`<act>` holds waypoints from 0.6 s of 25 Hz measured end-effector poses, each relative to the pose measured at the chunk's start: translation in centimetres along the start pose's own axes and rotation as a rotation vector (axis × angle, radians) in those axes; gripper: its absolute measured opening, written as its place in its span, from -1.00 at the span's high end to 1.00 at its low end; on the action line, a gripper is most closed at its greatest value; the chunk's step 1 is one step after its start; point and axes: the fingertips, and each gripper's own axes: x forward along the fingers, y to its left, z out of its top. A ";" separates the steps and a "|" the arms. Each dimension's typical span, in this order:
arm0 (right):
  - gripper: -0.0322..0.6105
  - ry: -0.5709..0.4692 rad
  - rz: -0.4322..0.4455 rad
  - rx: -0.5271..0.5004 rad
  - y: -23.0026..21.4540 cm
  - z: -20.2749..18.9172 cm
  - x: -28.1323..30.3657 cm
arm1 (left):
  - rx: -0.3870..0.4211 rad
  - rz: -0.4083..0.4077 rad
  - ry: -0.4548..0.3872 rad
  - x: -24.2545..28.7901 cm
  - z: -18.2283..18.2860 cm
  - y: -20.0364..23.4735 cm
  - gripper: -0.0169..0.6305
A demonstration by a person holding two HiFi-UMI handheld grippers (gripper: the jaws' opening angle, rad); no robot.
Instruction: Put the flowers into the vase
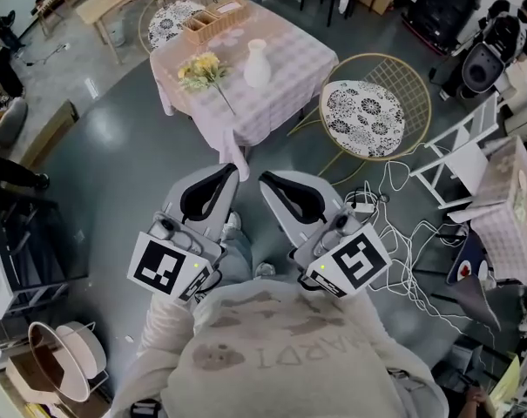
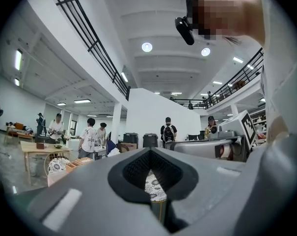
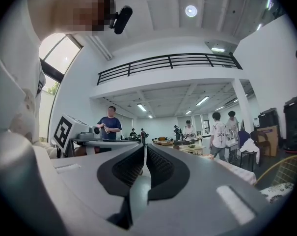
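On the bench draped in a pink checked cloth (image 1: 289,59), well ahead of the person, the bunch of yellow flowers on long green stems (image 1: 204,68) lay flat just beside the upright white ceramic vase (image 1: 257,64), not touching it. A wicker basket (image 1: 212,20) sat behind them.

Both tools hung close to the person's chest. The left gripper (image 1: 231,174) had its jaws together at the tips with nothing in them. The right gripper (image 1: 265,179) had its jaws closed to a thin slit, also empty.

The task looked unstarted, at the approach stage. The next move would call for stepping up to the bench, opening one pair of jaws and lowering them over the stems.

Only the head view showed flowers and vase. The two gripper views looked level across the hall at standing people.
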 end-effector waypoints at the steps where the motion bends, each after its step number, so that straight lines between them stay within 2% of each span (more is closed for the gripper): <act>1: 0.77 0.003 -0.004 0.004 -0.6 0.0 0.6 | -0.001 -0.006 -0.002 0.6 0.0 0.7 0.95; 15: 0.77 0.011 -0.041 0.014 -8.1 0.6 12.6 | 0.002 -0.045 0.003 6.9 0.7 13.2 0.95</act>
